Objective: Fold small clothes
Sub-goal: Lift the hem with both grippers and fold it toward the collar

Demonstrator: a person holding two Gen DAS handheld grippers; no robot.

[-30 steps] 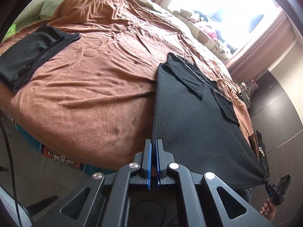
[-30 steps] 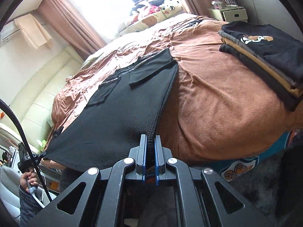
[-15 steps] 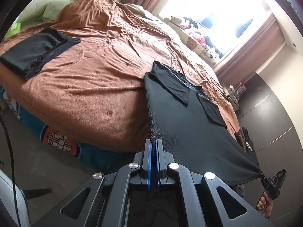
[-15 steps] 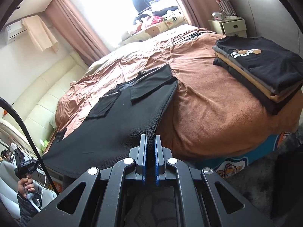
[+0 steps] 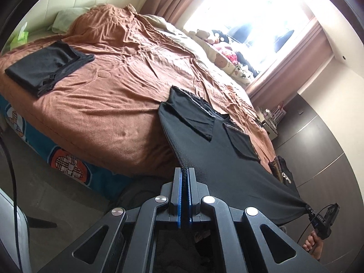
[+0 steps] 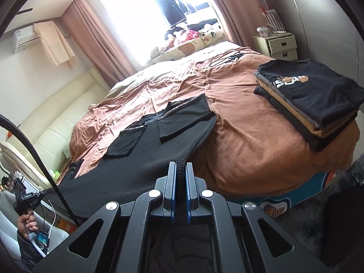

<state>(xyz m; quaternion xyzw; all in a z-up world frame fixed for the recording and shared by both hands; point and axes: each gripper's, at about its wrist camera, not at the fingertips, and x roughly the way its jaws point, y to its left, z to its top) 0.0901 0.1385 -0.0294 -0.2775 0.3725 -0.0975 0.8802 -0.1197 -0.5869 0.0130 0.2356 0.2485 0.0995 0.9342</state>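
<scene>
On the left side of the bed (image 5: pixel 109 118), a folded dark garment (image 5: pixel 45 66) lies flat on the brown blanket, well away from the work. Next comes the left gripper (image 5: pixel 184 177). Its jaws are closed tight on the bottom left corner of the black T-shirt (image 5: pixel 218 159). The shirt runs away from both grippers, straight ahead and up onto the bed. Its long way goes from the hem, held off the bed's edge, to the collar end, which rests on the blanket with both sleeves already folded in. The hem is pulled tight between the two corners, so each hand is just as near to the shirt as the other. The right gripper (image 6: pixel 179 177) is closed on the bottom right corner, with a thick roll of black cloth pinched between its pads. Because the collar lies forward of both grippers, I think the next move is to carry the hem forward over the shirt toward the collar, both hands going together so the fold stays straight. Farther right, a stack of folded clothes (image 6: pixel 311 100) sits on the bed, apart from the shirt.
</scene>
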